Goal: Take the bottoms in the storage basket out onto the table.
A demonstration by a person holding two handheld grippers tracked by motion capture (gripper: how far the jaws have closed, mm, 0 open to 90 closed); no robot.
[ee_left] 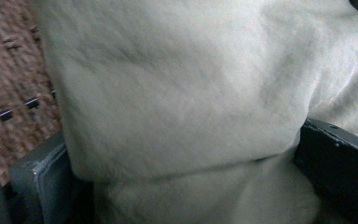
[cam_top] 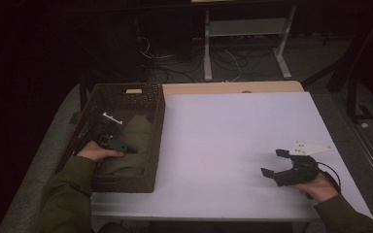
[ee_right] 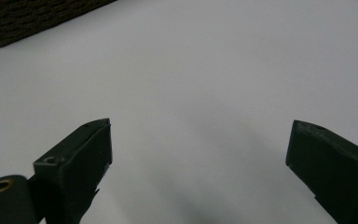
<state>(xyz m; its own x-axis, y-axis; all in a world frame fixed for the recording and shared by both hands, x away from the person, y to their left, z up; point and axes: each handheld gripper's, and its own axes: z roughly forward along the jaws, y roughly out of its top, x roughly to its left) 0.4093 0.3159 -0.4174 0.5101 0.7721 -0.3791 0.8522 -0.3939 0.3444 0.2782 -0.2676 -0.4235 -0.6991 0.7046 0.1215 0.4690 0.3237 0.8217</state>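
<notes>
High view: left gripper (cam_top: 119,144) sits inside the brown wicker basket (cam_top: 126,92) at the table's left, jaws pressed against a fold of the olive cloth (cam_top: 135,141) lying there, while right gripper (cam_top: 277,164) rests wide apart on the white tabletop (cam_top: 223,141).

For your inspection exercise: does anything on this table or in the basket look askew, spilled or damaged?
Nothing stands out. The olive cloth lies crumpled in the basket, with the left gripper pressed into it. The right gripper rests open over the bare white table.
</notes>
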